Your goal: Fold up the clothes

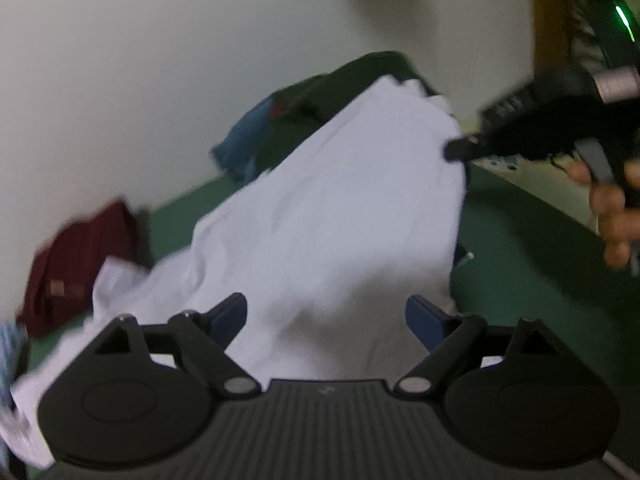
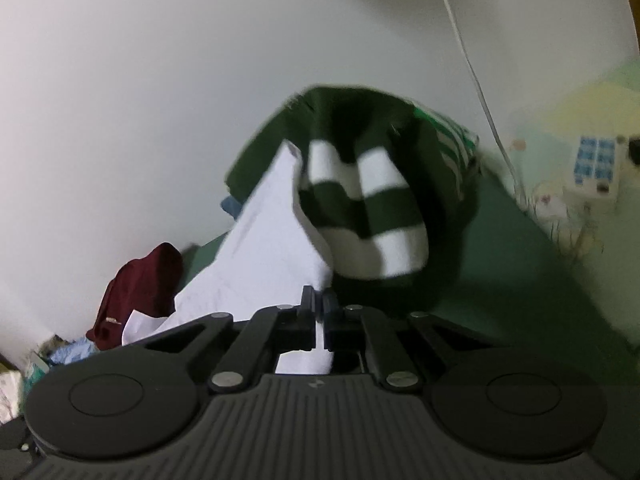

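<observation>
A white garment lies stretched over the green surface, lifted at its far right corner. My left gripper is open just above its near part, jaws wide apart, holding nothing. My right gripper is shut on the garment's far corner. In the right wrist view the right gripper is shut on the white garment, which hangs taut to the left.
A pile with a dark green and white striped garment lies by the white wall. A maroon garment sits at left, also in the right wrist view. A blue garment lies by the pile.
</observation>
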